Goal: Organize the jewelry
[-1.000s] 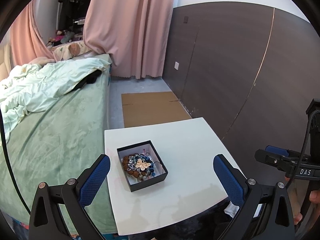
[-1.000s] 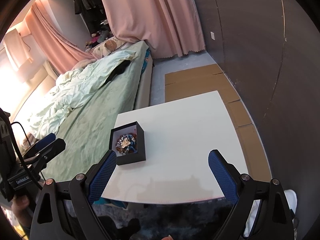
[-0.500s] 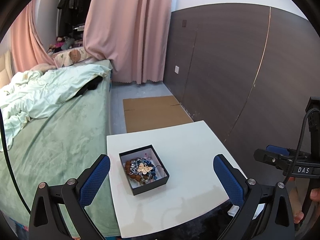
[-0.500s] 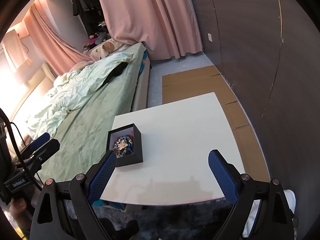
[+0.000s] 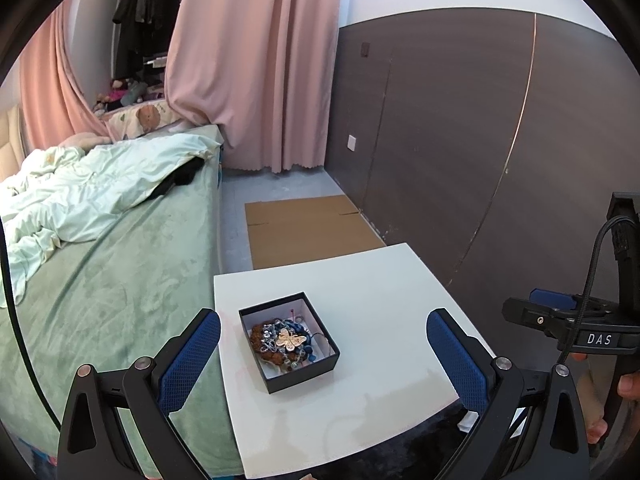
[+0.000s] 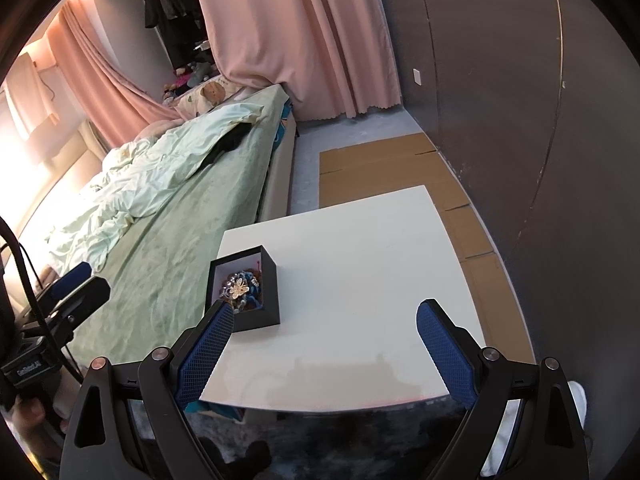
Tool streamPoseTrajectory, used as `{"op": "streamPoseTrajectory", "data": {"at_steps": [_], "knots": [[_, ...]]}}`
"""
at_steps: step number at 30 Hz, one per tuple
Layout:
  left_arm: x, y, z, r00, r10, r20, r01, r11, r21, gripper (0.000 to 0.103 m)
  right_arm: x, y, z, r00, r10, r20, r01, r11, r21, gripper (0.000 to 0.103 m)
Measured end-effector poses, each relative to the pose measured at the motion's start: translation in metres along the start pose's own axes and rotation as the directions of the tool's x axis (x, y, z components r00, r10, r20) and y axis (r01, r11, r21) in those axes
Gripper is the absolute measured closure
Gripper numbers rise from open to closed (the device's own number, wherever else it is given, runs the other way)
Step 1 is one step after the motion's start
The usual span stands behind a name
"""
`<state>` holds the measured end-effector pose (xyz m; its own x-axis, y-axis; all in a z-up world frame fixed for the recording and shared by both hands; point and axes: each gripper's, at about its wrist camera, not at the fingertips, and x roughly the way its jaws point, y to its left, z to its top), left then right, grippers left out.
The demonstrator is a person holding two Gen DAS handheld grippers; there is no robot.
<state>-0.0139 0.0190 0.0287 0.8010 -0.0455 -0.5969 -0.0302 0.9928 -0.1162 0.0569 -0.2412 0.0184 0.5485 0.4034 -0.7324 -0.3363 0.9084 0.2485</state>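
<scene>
Black box [image 5: 289, 347] (jewelry [image 5: 285, 340] inside) on white table [image 5: 380, 292].

White letters "DAS" on the black body of the right gripper [image 5: 576, 322], seen at the right edge of the left wrist view, small white lettering on the black body of the left gripper [image 6: 60, 300], too blurred to read
</scene>
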Motion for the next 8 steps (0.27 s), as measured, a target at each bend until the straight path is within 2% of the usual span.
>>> {"op": "streamPoseTrajectory", "data": {"at_steps": [8], "knots": [[0.004, 0.003, -0.001, 1.000, 0.004, 0.005, -0.004, 1.000, -0.002, 0.000, 0.010, 0.002, -0.002, 1.000, -0.020, -0.005, 0.020, 1.000, 0.007, 0.010]]}}
